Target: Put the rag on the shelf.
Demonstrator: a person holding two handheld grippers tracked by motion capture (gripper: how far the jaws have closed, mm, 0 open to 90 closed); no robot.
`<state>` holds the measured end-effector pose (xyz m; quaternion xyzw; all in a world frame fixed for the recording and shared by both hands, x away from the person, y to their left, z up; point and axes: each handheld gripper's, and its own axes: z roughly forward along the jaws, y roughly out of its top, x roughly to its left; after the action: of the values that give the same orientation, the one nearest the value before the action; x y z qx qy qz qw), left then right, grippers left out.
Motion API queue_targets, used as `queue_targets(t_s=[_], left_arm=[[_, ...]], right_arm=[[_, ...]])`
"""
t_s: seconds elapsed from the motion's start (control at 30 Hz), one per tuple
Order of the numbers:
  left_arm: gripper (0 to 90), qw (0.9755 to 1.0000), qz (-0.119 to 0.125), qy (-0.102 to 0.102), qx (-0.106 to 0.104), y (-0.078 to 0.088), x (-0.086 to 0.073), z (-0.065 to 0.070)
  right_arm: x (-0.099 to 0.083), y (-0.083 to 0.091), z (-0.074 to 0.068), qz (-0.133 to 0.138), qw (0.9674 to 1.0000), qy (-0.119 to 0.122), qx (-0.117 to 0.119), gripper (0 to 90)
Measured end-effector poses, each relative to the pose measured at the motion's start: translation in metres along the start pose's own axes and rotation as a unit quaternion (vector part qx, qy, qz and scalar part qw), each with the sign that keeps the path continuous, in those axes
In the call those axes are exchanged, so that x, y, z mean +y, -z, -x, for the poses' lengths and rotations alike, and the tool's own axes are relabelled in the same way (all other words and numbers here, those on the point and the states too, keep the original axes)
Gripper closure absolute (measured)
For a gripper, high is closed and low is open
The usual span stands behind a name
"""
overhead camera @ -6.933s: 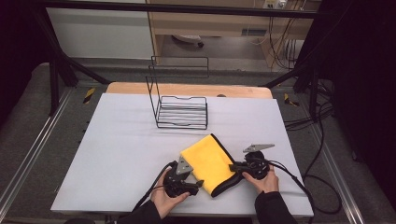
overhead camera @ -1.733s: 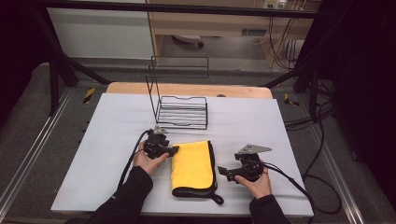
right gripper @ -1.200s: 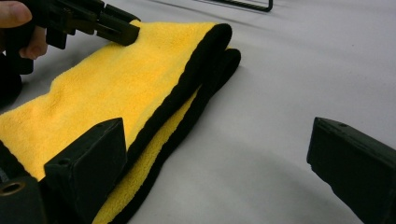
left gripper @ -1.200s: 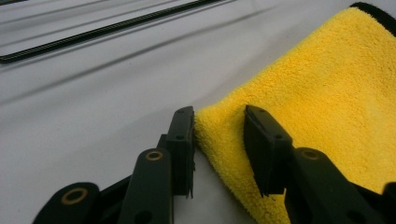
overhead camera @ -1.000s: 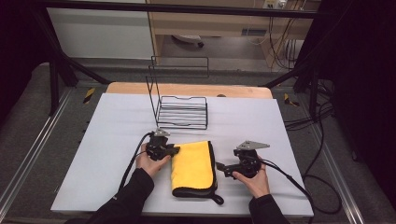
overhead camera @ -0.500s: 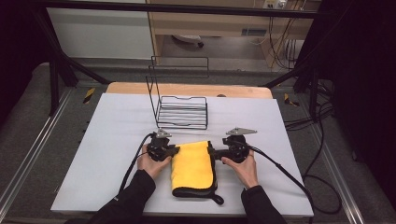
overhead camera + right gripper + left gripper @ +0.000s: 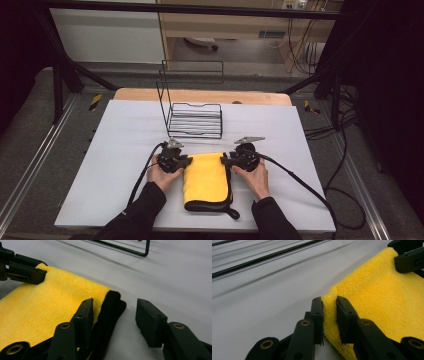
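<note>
The left claw (image 7: pixel 329 312) is clenched on the far left corner of the folded yellow microfibre cloth (image 7: pixel 207 179), its two black pads pinching the fluffy edge so that the pile bulges up between them. The right claw (image 7: pixel 113 315) has just been closing around the far right corner: one pad sits on the yellow top face, the other stands apart on the bare surface, and the black-trimmed edge lies in the gap with nothing pressing on it yet, so that claw is still released. The cloth lies flat on the white worktop (image 7: pixel 115 150), near the front edge, between the two hands, with the black wire rack (image 7: pixel 194 119) standing a little way behind it. From where I stand this looks like light, floppy stuff: it will sag and drape the moment it is lifted, and held by one corner alone the folded layers would probably slide open. It is not slippery or breakable, and the plush pile gives the pads plenty to bite into. The two far corners seem the sensible places to hold, each pinch taking all the layers at once. On the right side the thick black hem (image 7: pixel 110 307) is the firmer part to catch, and I would want the outer pad brought in under or against it before any lift.
</note>
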<state>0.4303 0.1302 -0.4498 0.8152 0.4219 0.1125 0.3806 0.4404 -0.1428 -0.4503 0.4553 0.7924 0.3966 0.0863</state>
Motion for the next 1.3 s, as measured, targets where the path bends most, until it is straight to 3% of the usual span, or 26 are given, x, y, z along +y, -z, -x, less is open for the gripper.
queue_targets(t_s=[0.67, 0.93, 1.3], left_arm=[[75.1, 0.9999, 0.0, 0.003, -0.01, 0.0, 0.0, -0.003], [79.4, 0.9993, 0.005, 0.023, -0.03, 0.003, 0.001, -0.009], [80.0, 0.998, 0.054, 0.009, -0.033, 0.024, 0.01, -0.003]], right_arm=[[-0.001, -0.001, -0.003, -0.013, 0.9983, -0.044, 0.036, 77.3], [0.0, 0.002, -0.003, -0.007, 0.9978, -0.051, 0.043, 80.8], [0.007, 0.023, -0.007, 0.032, 0.9971, -0.043, 0.053, 81.0]])
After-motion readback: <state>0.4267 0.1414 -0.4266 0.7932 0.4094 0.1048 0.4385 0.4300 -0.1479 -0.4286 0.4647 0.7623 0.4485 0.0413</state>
